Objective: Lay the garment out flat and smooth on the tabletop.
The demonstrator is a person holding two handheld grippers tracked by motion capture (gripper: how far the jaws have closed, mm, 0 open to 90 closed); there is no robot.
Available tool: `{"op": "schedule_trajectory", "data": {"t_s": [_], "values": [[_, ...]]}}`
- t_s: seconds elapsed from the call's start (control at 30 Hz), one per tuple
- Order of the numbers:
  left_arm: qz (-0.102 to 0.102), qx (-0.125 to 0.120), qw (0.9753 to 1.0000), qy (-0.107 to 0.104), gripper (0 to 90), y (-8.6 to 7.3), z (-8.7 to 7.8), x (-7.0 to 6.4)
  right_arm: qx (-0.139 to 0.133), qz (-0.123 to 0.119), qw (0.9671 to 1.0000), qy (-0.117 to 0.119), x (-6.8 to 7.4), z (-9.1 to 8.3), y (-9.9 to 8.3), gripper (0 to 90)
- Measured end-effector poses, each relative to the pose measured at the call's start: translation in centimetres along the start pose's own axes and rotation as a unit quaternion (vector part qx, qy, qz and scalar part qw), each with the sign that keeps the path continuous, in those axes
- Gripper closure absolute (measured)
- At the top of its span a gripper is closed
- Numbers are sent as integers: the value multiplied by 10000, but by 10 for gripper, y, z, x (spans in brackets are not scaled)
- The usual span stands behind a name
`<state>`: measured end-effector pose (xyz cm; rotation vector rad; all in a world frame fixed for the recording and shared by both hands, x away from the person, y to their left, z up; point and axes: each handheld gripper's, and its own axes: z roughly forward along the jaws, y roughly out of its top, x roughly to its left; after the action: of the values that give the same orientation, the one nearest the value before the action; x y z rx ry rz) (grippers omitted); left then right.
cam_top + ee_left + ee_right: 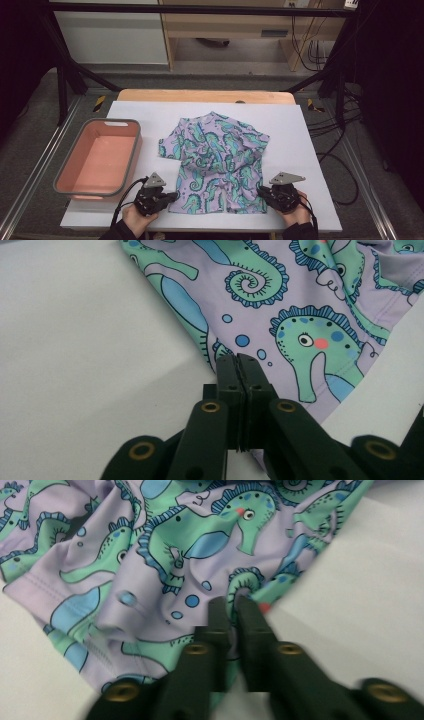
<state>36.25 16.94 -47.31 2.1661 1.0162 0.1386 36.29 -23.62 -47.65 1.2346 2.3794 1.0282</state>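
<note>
Your left claw (237, 360) is pressed together on the near-left hem of the seahorse-print shirt (216, 162), though its own view hides the pinched cloth behind the jaws. Your right claw (235, 602) sits on the near-right hem with a narrow gap between its blurred jaws, so I cannot tell whether it grips. The high view adds one shirt spread mid-counter (310, 150) and one pink bin (97, 157) left of it.

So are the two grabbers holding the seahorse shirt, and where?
Yes. The left gripper pinches the shirt at its near left hem corner; the right gripper pinches the near right hem corner.
</note>
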Motion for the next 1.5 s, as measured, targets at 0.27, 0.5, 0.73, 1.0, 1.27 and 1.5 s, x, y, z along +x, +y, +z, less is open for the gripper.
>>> {"op": "schedule_trajectory", "data": {"t_s": [0.27,0.5,0.73,1.0,1.27,1.5], "values": [[-91,-120,9996,-228,888,-12,-16,-3,153,109,9990,-401,-19,-24,-14,854],[-81,-232,9997,-58,633,-1,-7,3,-627,-127,9979,28,4,-25,10,510],[-52,-255,9997,38,586,4,7,3,-417,-276,9970,590,33,11,26,414],[-38,-152,9999,-17,871,0,5,-2,23,-532,9971,540,55,30,23,667],[-28,68,9996,-272,881,-12,-12,-7,253,-456,9929,1074,63,18,20,858],[72,-196,9996,-178,701,-13,-24,-10,-152,-405,9910,1267,64,-2,14,585]]}}
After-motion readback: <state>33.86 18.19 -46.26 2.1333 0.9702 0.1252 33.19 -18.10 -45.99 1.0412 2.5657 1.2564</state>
